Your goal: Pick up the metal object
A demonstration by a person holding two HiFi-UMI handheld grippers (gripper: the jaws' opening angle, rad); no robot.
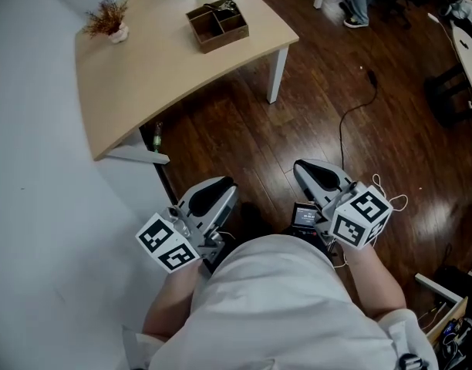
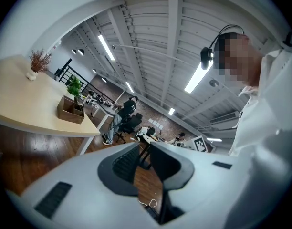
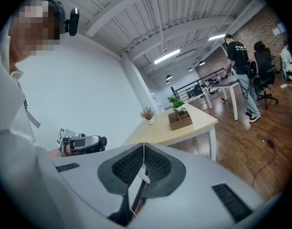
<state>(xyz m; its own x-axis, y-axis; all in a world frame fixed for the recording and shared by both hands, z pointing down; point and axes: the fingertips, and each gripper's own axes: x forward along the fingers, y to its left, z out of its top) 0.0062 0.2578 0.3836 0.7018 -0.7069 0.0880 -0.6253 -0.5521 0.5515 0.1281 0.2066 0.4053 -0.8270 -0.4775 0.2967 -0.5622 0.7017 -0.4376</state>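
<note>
The left hand-held gripper (image 1: pixel 223 186), slightly open, and the right hand-held gripper (image 1: pixel 310 169), closed, both empty, could bump the table's (image 1: pixel 163 72) box (image 1: pixel 218 25) if rushed.

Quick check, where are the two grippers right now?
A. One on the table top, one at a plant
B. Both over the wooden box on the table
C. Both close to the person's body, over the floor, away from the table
C: the head view shows the left gripper and right gripper by the person's body over the floor, away from the table.
</note>
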